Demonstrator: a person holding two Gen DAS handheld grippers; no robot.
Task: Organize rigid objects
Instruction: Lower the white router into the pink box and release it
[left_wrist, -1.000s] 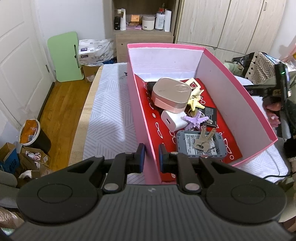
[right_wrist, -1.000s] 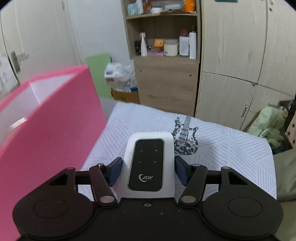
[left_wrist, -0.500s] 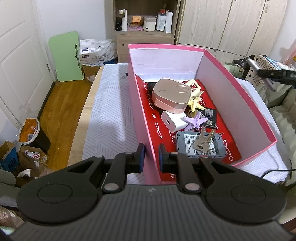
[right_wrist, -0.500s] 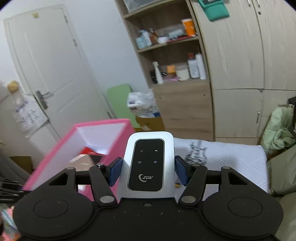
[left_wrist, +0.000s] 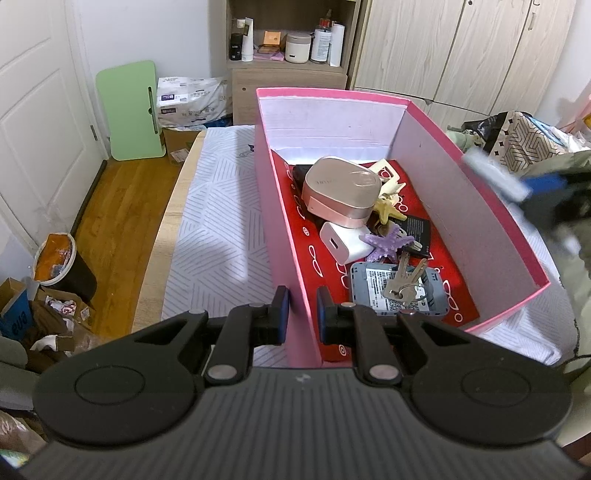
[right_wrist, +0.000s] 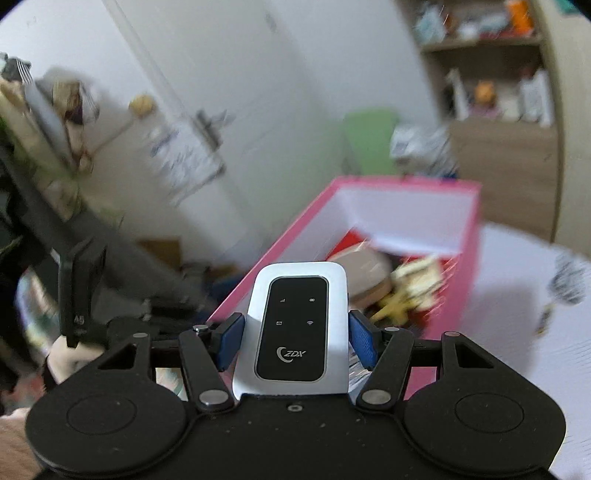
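Two grippers are working at a tall pink cardboard box (left_wrist: 480, 206) resting on a bed (left_wrist: 221, 206). The left gripper (left_wrist: 299, 314) is pinching the box's near wall between closed fingers. The right gripper (right_wrist: 295, 341) is clamping a white pocket router with a glossy black face (right_wrist: 297, 328) between its blue-padded fingers (right_wrist: 364, 339), near the box's rim.

Both grippers gripping
Left gripper (left_wrist: 300, 310) angled downward, jaws pinched nearly together; right gripper (right_wrist: 296, 334) jaws set wide, clamping, tilted down.
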